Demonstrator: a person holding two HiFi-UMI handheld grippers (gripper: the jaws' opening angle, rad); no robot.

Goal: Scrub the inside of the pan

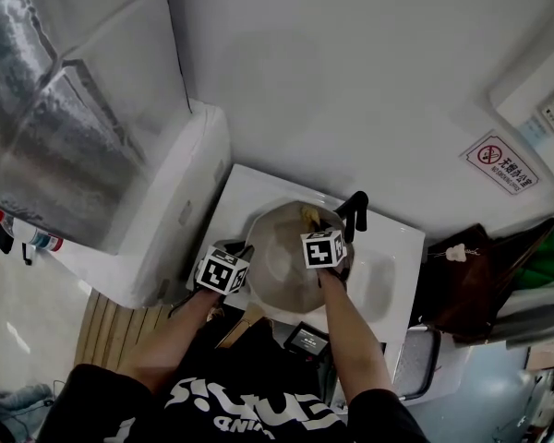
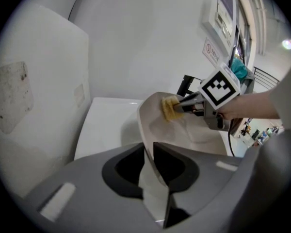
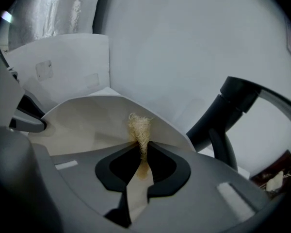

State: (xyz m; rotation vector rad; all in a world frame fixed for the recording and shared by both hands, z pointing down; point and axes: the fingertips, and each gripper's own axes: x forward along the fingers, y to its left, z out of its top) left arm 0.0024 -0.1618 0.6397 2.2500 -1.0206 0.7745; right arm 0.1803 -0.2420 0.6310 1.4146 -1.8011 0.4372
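Observation:
A pale beige pan (image 1: 282, 261) is held tilted over the white sink (image 1: 388, 280). My left gripper (image 1: 243, 253) is shut on the pan's near rim (image 2: 146, 171); the thin wall runs between its jaws. My right gripper (image 1: 312, 224) is shut on a yellowish fibrous scrubber (image 3: 140, 128). The scrubber (image 2: 169, 108) presses against the inside of the pan (image 2: 191, 135) near its far rim. In the right gripper view the pan's inner wall (image 3: 82, 123) fills the left, and the scrubber's tuft sticks out past the jaws.
A black faucet (image 3: 225, 118) arches just beyond the pan's far rim (image 1: 355, 212). A white appliance (image 1: 166, 220) stands left of the sink, with a silver duct (image 1: 37, 109) above it. A dark bag (image 1: 471, 284) hangs at the right.

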